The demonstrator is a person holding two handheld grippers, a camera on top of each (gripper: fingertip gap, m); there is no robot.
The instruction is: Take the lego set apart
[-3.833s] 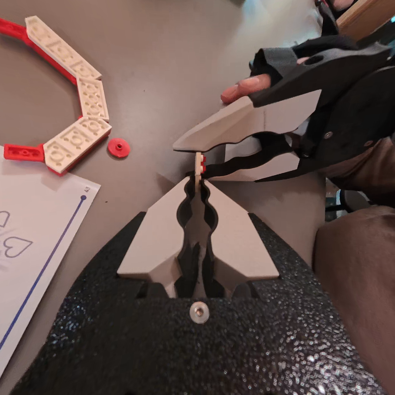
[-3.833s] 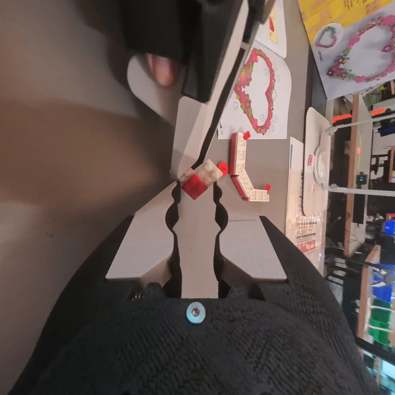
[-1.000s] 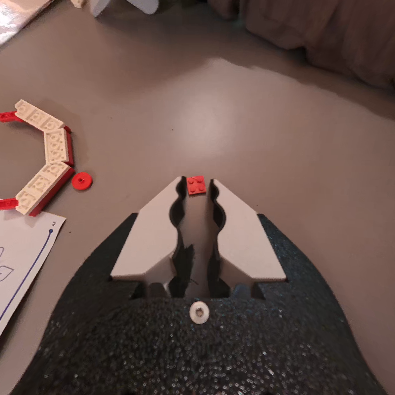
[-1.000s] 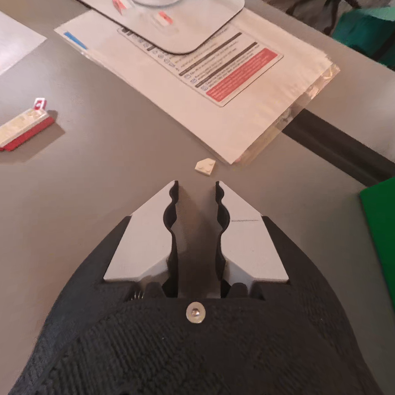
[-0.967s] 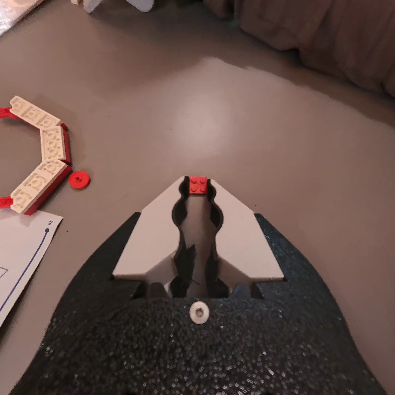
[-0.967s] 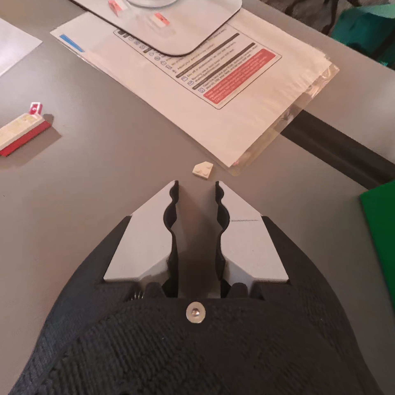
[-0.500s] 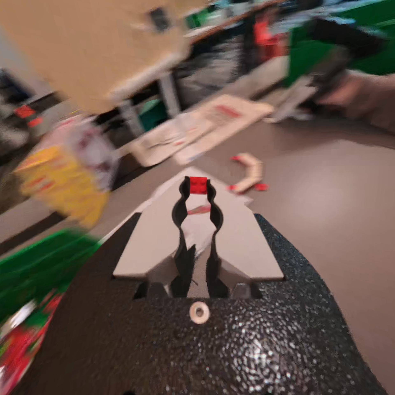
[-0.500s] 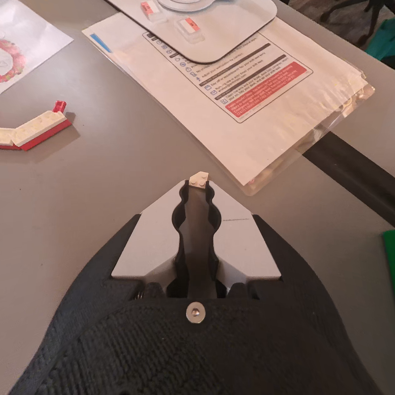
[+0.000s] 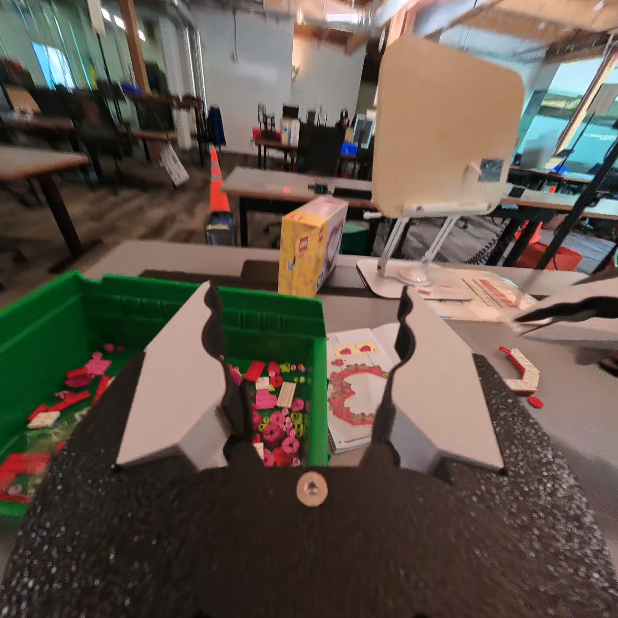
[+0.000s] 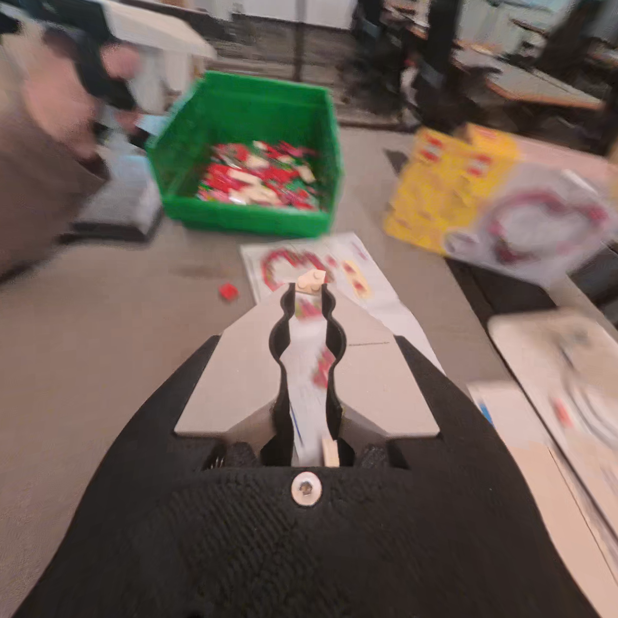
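My left gripper (image 9: 307, 291) is open wide and empty, held over the green bin (image 9: 36, 321) of loose red, pink and white lego pieces. My right gripper (image 10: 309, 287) is shut on a small cream wedge plate (image 10: 311, 280) at its tips, held above the instruction booklet (image 10: 351, 267) and pointing toward the green bin (image 10: 247, 217). A curved white-and-red lego arc (image 9: 521, 371) lies on the table right of the booklet (image 9: 357, 384), with a small round red piece (image 9: 535, 402) beside it. The right gripper also shows at the right edge of the left wrist view (image 9: 568, 317).
A yellow lego box (image 9: 311, 247) stands behind the bin. A beige panel on a white stand (image 9: 444, 127) and papers in a plastic sleeve (image 9: 485, 297) are at the back right. A small red piece (image 10: 228, 291) lies on the table left of the booklet. The curved white-and-red lego arc (image 9: 521, 371) is about 20 cm from my right fingertips.
My left gripper carried the red plate from the table to over the green bin and opened; the plate is gone from it. My right gripper shut on the cream wedge plate, lifted it and swung toward the bin.
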